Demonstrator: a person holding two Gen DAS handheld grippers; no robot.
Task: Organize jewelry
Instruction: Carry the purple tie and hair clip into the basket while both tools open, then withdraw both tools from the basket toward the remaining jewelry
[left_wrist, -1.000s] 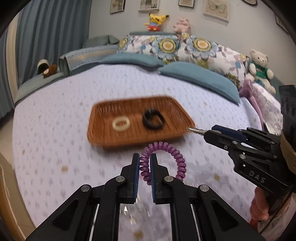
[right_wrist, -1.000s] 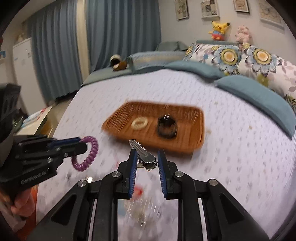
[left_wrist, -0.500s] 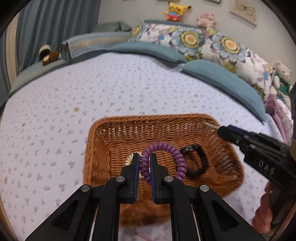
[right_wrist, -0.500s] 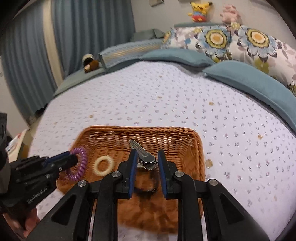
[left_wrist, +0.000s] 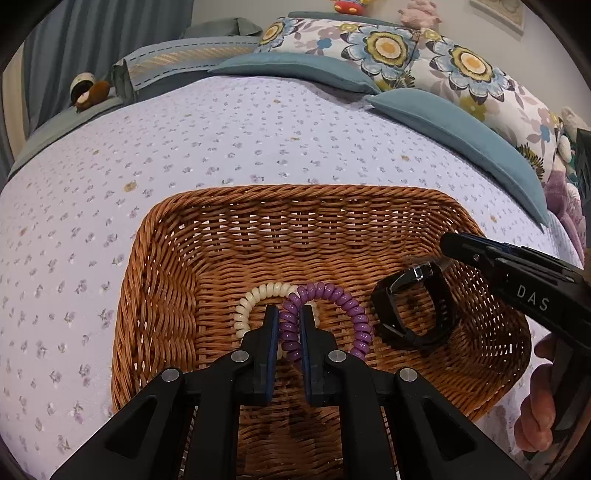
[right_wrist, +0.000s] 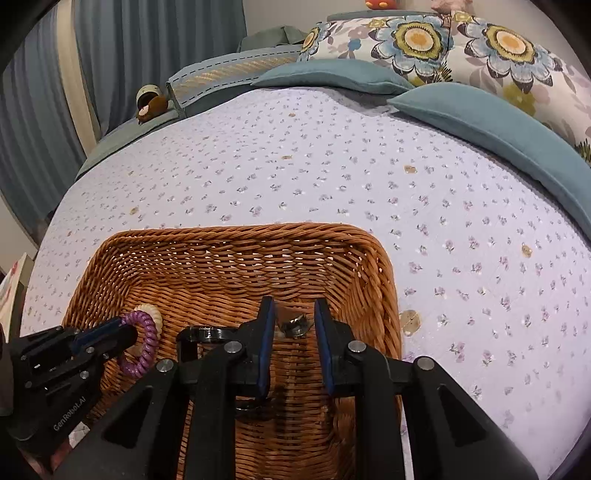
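Observation:
A brown wicker basket (left_wrist: 170, 266) (right_wrist: 332, 251) lies on the bed. My left gripper (left_wrist: 288, 328) is shut on a purple coil bracelet (left_wrist: 343, 302) and holds it low inside the basket, over a cream coil bracelet (left_wrist: 255, 295). A black watch (left_wrist: 413, 314) lies in the basket to the right. My right gripper (right_wrist: 291, 321) is inside the basket too, its jaws apart, with a small silver metal piece (right_wrist: 293, 325) between the fingers. I cannot tell whether the fingers still touch it. The purple bracelet also shows in the right wrist view (right_wrist: 142, 343).
The bed has a lilac flowered cover (left_wrist: 258, 140). Teal cushions (left_wrist: 454, 129) and floral pillows (left_wrist: 406, 48) lie at the far side. Blue curtains (right_wrist: 44, 110) hang at the left. A small brown toy (left_wrist: 88, 94) sits at the far left.
Both grippers have moved forward and down into the basket. The right gripper's jaws have spread wider around the silver piece. The left still grips the purple bracelet.

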